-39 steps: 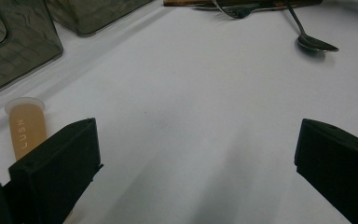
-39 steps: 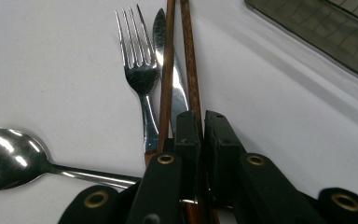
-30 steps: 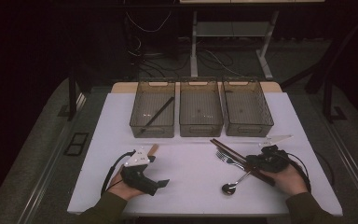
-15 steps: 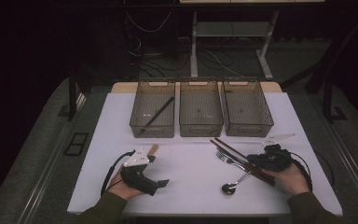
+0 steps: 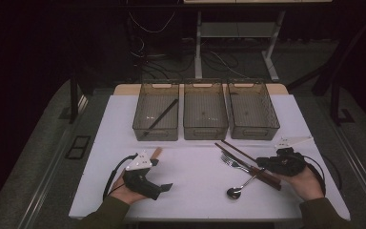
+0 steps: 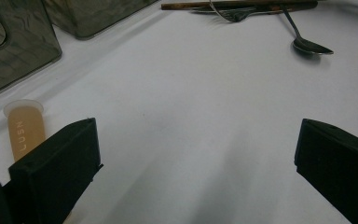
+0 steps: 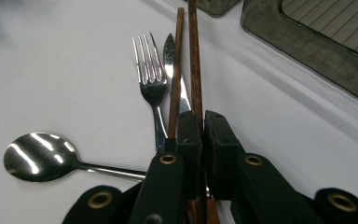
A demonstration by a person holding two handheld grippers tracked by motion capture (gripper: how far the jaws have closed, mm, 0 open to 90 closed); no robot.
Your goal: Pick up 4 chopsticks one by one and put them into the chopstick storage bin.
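Observation:
My right gripper (image 5: 263, 165) lies low on the white table (image 5: 195, 167) at the right, shut on one of two brown chopsticks (image 5: 248, 162). In the right gripper view the jaws (image 7: 201, 122) pinch the right-hand chopstick (image 7: 194, 60), while the other chopstick (image 7: 176, 70) runs just left of them. A fork (image 7: 150, 79), a knife tip (image 7: 169, 49) and a spoon (image 7: 37, 156) lie beside them. My left gripper (image 5: 161, 174) rests on the table at the left, open, with only bare table between its jaws (image 6: 196, 154).
Three clear grey bins (image 5: 205, 114) stand in a row at the table's far side; the left bin (image 5: 156, 114) holds a dark stick (image 5: 162, 117). A tan cylinder (image 6: 25, 133) lies by my left gripper's left jaw. The table's front edge is close to both hands.

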